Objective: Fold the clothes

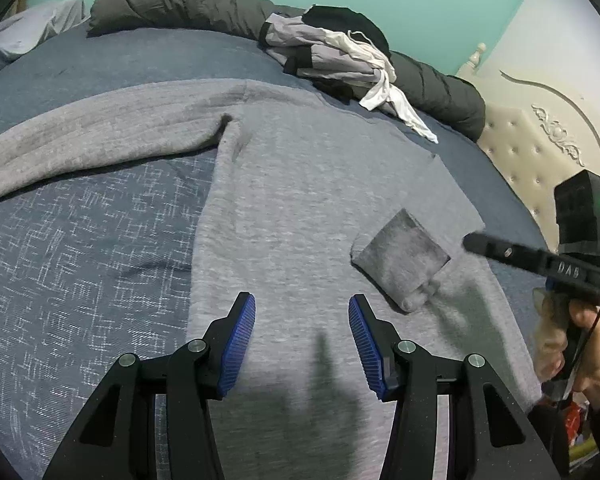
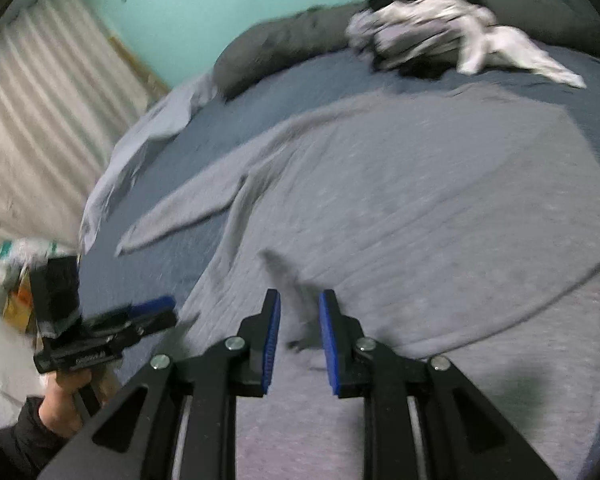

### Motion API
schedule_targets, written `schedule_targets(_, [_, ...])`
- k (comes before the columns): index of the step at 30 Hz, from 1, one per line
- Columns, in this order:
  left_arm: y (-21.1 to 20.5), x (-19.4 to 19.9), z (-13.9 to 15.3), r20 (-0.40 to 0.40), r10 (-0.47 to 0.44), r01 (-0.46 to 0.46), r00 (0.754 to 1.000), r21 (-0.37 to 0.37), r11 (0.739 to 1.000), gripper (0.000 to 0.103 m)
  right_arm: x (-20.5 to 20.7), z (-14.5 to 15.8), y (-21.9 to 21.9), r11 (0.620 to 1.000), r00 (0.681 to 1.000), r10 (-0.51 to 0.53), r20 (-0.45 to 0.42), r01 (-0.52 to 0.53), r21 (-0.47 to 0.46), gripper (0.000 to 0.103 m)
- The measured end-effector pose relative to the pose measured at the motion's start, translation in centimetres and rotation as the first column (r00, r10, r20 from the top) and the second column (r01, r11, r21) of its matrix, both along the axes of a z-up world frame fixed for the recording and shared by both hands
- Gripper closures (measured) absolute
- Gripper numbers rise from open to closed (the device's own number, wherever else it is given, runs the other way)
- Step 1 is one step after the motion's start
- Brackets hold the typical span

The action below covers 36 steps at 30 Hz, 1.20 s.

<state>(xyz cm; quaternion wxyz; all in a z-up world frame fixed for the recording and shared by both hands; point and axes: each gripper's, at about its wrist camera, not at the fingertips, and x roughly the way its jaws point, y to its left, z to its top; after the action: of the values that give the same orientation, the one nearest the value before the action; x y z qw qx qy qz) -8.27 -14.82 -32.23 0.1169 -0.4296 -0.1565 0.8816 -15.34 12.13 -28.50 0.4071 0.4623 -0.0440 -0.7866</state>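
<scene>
Grey sweater [image 1: 300,208] spread flat on the blue bedspread [image 1: 80,264]. Only the left wrist view shows the tufted headboard [image 1: 540,152] and the folded-over cuff [image 1: 400,260]; only the right wrist view shows the curtain [image 2: 48,108]. Left gripper [image 1: 302,332] spread, holding nothing, above the sweater. Right gripper [image 2: 299,334] slightly parted, empty. Bare bedspread lies beside the outstretched sleeve [image 1: 100,140].

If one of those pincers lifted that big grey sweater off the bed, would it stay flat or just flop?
Probably flop: the grey sweater lies limp on the bed, its sleeve bent and creased. It looks like thick knit, so likely somewhat heavy for one pinch, with most of it dragging. The folded-over cuff would likely fall open.
</scene>
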Motion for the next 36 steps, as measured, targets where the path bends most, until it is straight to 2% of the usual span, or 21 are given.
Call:
schedule_targets(5, [0.2, -0.2, -0.2, 0.006, -0.001, 0.001, 1.0, -0.004, 1.0, 0.05, -2.1, -1.8, 0.7, 0.991, 0.991, -0.122, 0.057, 0.118, 0.06, 0.079])
schedule_targets(8, [0.3, -0.2, -0.6, 0.012, 0.001, -0.001, 1.0, -0.007, 1.0, 0.05, -1.7, -2.8, -1.1, 0.992, 0.995, -0.08, 0.066, 0.073, 0.098, 0.079])
schedule_targets(12, [0.3, -0.4, -1.0, 0.024, -0.008, 0.008, 1.0, -0.006, 1.0, 0.05, -0.6, -4.0, -3.9, 0.996, 0.995, -0.005, 0.104, -0.003, 0.084, 0.079])
schedule_targets(17, [0.2, -0.7, -1.0, 0.024, -0.02, 0.02, 0.999, 0.004, 1.0, 0.05, 1.2, -4.9, -7.3, 0.983, 0.98, 0.139, 0.146, -0.154, 0.098, 0.079])
schedule_targets(20, [0.1, -0.7, -0.9, 0.016, -0.028, 0.027, 0.999, 0.029, 0.999, 0.05, 1.3, -4.3, -7.2, 0.984, 0.985, 0.127, 0.113, -0.14, 0.114, 0.079])
schedule_targets(29, [1.3, -2.0, -2.3, 0.045, -0.076, 0.073, 0.996, 0.058, 0.996, 0.05, -1.5, -1.9, 0.3, 0.992, 0.997, -0.048, 0.055, 0.041, 0.118, 0.079])
schedule_targets(36, [2.9, -3.8, -3.9, 0.083, -0.109, 0.104, 0.991, 0.056, 0.993, 0.05, -3.4, -0.5, 6.0, 0.978, 0.992, -0.12, 0.025, 0.114, 0.176, 0.079])
